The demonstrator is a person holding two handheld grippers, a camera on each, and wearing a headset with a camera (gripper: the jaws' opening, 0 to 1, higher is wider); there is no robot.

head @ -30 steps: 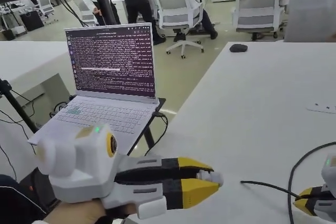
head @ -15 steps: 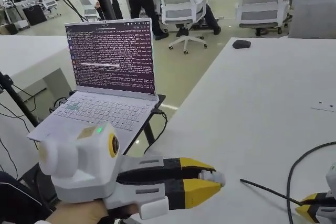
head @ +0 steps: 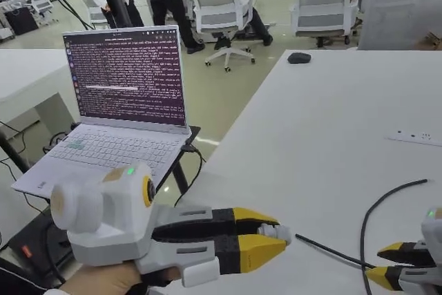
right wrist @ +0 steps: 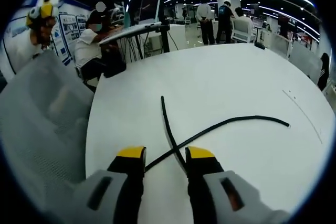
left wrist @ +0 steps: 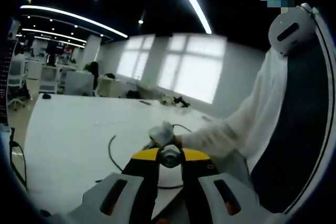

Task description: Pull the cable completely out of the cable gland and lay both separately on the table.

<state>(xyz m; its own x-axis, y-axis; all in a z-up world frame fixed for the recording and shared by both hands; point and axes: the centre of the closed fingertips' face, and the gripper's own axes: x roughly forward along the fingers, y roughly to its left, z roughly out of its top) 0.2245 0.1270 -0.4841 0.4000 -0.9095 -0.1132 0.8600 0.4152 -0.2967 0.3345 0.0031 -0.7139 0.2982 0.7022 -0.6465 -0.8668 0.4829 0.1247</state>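
Cable gland (head: 274,231): small, grey, pinched in the tips of your left gripper (head: 280,235), jaws closed onto it, low by the near left edge of the table (head: 331,122); can't tell if it touches the top. Cable (head: 324,247): black, looks clear of the gland, its free end just right of it across a small gap, pointing at it. From there its long axis runs right and toward you, between the parted jaws of your right gripper (head: 375,262), which seem to clamp nothing, then loops off across the table. Cable looks laid down; the gland is left-hand work, and I'd judge it wants setting down away from that free end
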